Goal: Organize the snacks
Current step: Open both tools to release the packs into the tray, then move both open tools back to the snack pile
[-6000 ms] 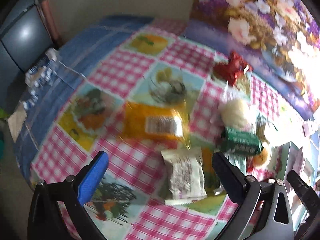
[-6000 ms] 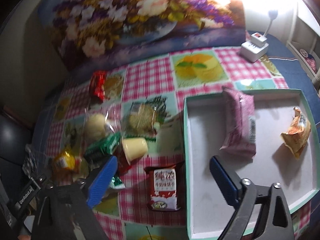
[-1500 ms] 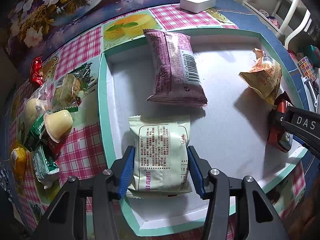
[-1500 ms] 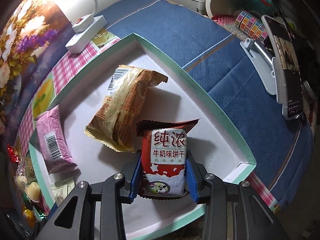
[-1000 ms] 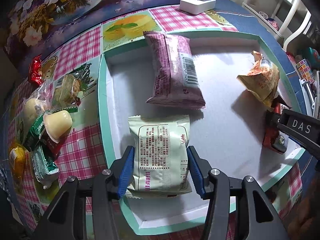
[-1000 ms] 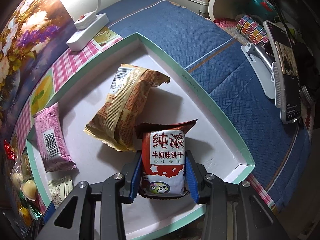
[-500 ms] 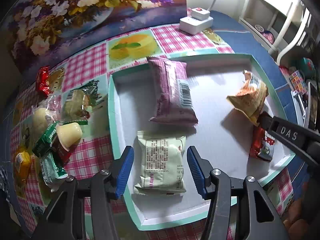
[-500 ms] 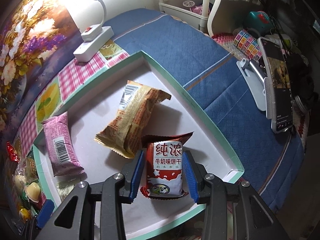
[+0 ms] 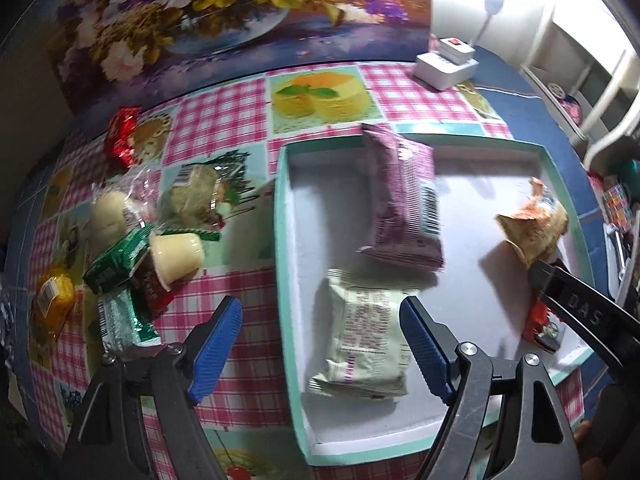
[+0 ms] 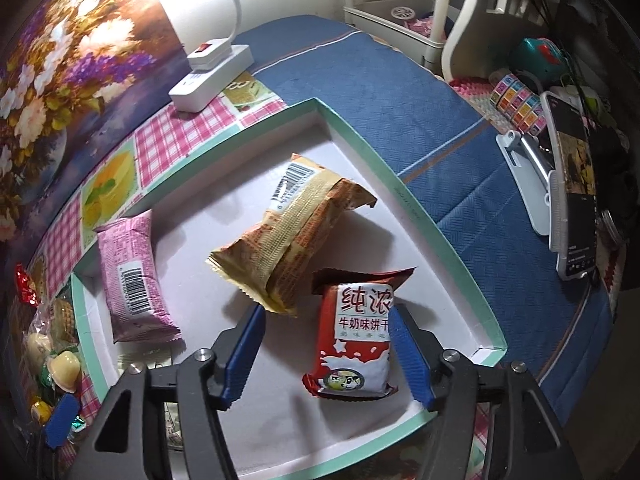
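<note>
My left tongs [image 9: 320,344] and right tongs [image 10: 326,352] have just been opening, releasing packets; four snacks lie in the tray [image 9: 280,240], a pile [image 9: 132,256] waits at the desk's left edge.

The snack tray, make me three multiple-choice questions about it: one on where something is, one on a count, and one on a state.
1. Where does the pale green packet lie?
A. in the tray, near the edge by the loose snacks
B. on the checked cloth
C. on the blue cloth

2. How many packets are in the tray?
A. two
B. four
C. six

3. How is the right gripper?
A. shut on the red milk-biscuit packet
B. out of view
C. open, its pads not squeezing the red milk-biscuit packet

Answers: 1 A, it rests on the white floor inside the teal rim. 2 B, pink, pale green, orange and red. 3 C, its jaws have just been opening and stand apart, the packet between them.
</note>
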Available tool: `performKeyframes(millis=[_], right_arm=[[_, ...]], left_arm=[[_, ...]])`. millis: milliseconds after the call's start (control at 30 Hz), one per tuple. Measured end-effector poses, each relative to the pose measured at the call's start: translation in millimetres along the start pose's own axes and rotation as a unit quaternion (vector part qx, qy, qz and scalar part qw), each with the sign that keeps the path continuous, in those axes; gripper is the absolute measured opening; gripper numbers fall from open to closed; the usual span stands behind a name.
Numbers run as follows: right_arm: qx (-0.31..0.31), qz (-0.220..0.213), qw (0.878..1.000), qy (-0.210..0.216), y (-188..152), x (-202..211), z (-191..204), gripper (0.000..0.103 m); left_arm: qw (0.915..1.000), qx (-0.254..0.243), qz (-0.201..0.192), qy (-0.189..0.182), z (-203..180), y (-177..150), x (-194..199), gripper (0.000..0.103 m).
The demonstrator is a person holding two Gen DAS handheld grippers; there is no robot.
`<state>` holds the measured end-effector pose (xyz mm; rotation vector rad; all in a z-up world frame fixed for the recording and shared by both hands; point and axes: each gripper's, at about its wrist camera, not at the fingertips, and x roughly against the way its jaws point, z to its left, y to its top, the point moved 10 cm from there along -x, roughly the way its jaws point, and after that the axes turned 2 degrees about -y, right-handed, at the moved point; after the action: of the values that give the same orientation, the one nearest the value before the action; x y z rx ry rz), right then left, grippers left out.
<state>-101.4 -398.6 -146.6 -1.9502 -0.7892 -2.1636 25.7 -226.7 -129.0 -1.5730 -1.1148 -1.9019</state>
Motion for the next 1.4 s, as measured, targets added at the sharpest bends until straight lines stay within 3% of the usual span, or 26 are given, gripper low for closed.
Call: performKeyframes(millis=[67,200,267,433,633,933,1133,1400], right_arm=[[0.004,-0.002,1.0,0.0,0.3,0.4,2.0,0.078],[0.009,-0.007,1.0,0.005,0.7,1.8,6.6,0.082],[0.011,-0.009,1.0,0.01,1.1,2.0,9.3,0.096],[0.016,-0.02,1.0,0.018,2.9,6.5,16.2,0.103],[0.01,-0.043,0.998,0.047,8.8,18.3,24.4,0.103],[0.035,-0.059,0.992,0.108,5.7,37.7,62.4,0.103],[0.065,-0.055,0.984,0.155,-9.6,53.9,103.7,0.103],[0.142,-0.055,0.972,0.177,-42.9,71.9,169.0,0.103]], left_arm=[[0.9999,0.01,-0.001,0.006,7.0,1.1,-1.3,0.082],[0.9995,0.029,-0.007,0.014,21.6,2.6,0.0,0.084],[0.9989,0.042,-0.009,0.016,30.2,4.1,0.5,0.094],[0.9972,0.068,-0.02,0.023,49.9,8.5,4.4,0.095],[0.9924,0.105,-0.041,0.048,91.4,14.3,16.3,0.095],[0.9774,0.17,-0.076,0.101,177.9,12.6,44.2,0.095],[0.9624,0.215,-0.097,0.135,236.7,2.5,67.7,0.095],[0.9434,0.271,-0.091,0.167,299.0,-28.8,80.2,0.095]])
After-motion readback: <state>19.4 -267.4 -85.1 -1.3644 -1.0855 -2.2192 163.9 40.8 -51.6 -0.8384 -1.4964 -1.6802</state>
